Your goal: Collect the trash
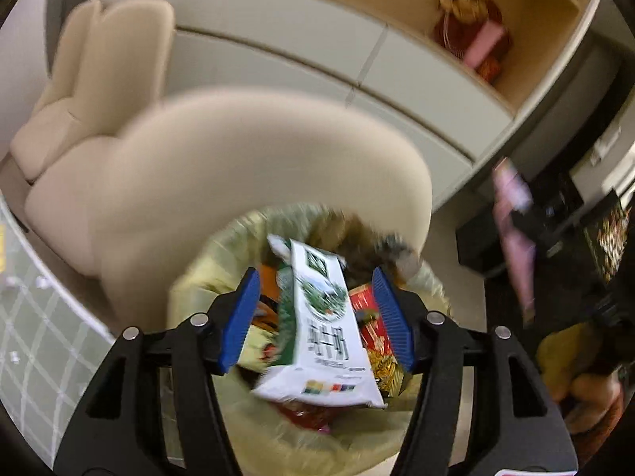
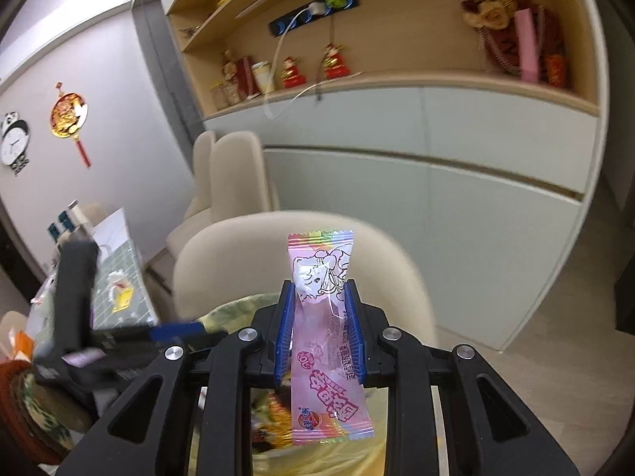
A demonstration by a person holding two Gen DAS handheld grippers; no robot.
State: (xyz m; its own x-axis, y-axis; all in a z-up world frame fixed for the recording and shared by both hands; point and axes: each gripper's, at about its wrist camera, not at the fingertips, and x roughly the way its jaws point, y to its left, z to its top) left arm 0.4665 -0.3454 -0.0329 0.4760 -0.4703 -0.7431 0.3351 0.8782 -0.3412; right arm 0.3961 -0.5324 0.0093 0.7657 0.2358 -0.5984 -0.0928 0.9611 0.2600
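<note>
The left gripper has its blue jaws spread, a white-and-green carton loose between them over the yellow-lined trash bin. The right gripper is clamped on a pink candy wrapper above the bin's near rim. A beige chair stands behind the bin, with a white cabinet farther back.

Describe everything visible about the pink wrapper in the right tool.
The pink wrapper is a long, flat, glossy plastic snack packet with crimped zigzag ends, a rainbow strip along its top edge, a line-drawn cartoon figure and red printed characters. It looks sealed and a little crinkled. It stands roughly upright, lengthwise between the blue pads of the right tool, which pinch its middle; both ends stick out free. It hangs above the yellow-lined trash bin, in front of a beige chair.
</note>
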